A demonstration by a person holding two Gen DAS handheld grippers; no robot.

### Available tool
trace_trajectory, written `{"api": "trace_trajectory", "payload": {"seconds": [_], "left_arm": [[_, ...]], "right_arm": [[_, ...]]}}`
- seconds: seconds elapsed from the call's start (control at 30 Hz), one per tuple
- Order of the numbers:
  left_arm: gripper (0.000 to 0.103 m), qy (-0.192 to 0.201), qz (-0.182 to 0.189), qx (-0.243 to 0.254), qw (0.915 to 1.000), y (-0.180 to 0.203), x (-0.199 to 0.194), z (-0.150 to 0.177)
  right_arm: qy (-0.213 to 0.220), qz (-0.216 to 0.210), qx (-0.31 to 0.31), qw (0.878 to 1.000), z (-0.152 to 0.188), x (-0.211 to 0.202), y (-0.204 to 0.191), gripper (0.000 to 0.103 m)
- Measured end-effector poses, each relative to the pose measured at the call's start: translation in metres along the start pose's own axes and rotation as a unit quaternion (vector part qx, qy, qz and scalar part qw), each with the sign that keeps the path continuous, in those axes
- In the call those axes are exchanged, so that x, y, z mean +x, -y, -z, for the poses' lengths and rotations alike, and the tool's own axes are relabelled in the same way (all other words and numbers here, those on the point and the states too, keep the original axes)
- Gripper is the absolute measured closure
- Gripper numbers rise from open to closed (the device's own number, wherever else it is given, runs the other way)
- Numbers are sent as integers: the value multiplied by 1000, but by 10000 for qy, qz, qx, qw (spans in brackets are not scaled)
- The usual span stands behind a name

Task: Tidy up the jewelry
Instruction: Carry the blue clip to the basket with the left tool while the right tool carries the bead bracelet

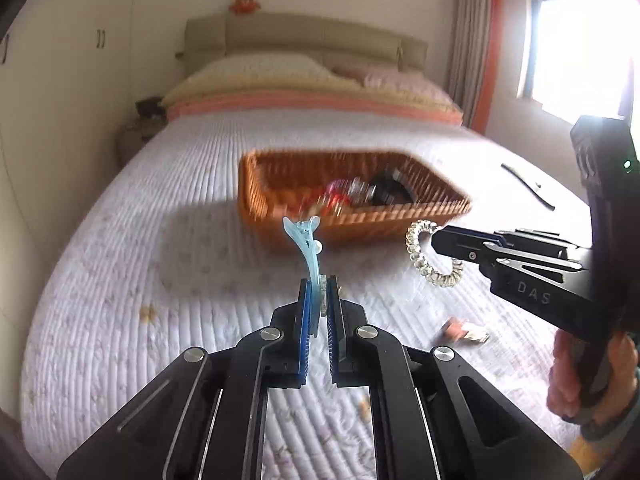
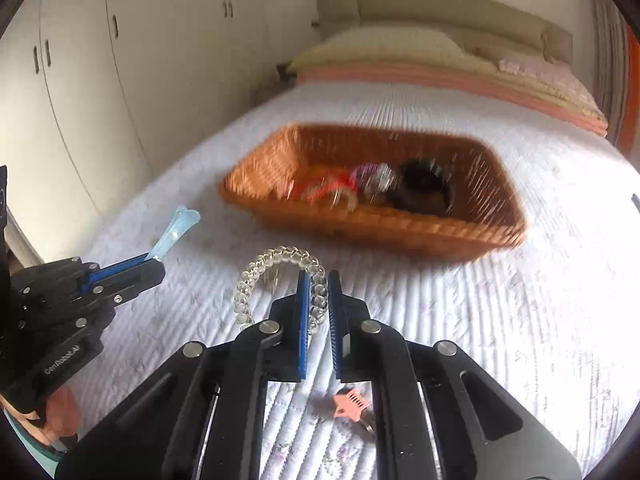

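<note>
Above the quilted bed (image 1: 120,240), we are clamping a blue hair clip (image 1: 308,248) in the left hand-held gripper (image 1: 320,300) and a clear bead bracelet (image 2: 280,276) in the right hand-held gripper (image 2: 318,296). Both grips are thin, so either piece could be slipping out short of the wicker basket (image 2: 400,232) at mid-frame.

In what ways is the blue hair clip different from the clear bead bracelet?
The blue hair clip is long, curved and pale blue; the clear bead bracelet is a ring of glassy beads. The clip sticks up from the left tongs; the bracelet hangs in the right tongs. Both are held above the bed, before the wicker basket.
</note>
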State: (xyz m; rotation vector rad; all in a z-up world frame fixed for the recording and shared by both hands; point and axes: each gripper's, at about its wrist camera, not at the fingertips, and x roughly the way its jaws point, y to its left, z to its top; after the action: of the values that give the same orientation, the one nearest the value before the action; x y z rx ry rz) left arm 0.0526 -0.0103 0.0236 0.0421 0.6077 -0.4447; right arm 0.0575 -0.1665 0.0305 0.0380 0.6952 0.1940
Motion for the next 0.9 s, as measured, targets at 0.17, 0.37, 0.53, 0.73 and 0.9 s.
{"api": "trace_trajectory", "payload": {"seconds": [0.17,0.37,0.53,0.73,0.9], "left_arm": [[98,432,197,65,9988,7,-10,-46],[98,409,347,-68,9985,2,36,-94],[98,128,15,103,9999,6,95,-116],[98,-509,105,-279,9983,-8,155,-113],[97,-838,221,-520,9949,-19,178,-97]], "right_arm": [[543,200,25,9983,-51,-23,14,96],[489,481,192,9975,-107,10,44,96],[199,874,384,9952,-136,59,70,96],[-569,987,729,9908,-139,127,102,96],[-923,733,1083,9871,-129,152,121,95]]}}
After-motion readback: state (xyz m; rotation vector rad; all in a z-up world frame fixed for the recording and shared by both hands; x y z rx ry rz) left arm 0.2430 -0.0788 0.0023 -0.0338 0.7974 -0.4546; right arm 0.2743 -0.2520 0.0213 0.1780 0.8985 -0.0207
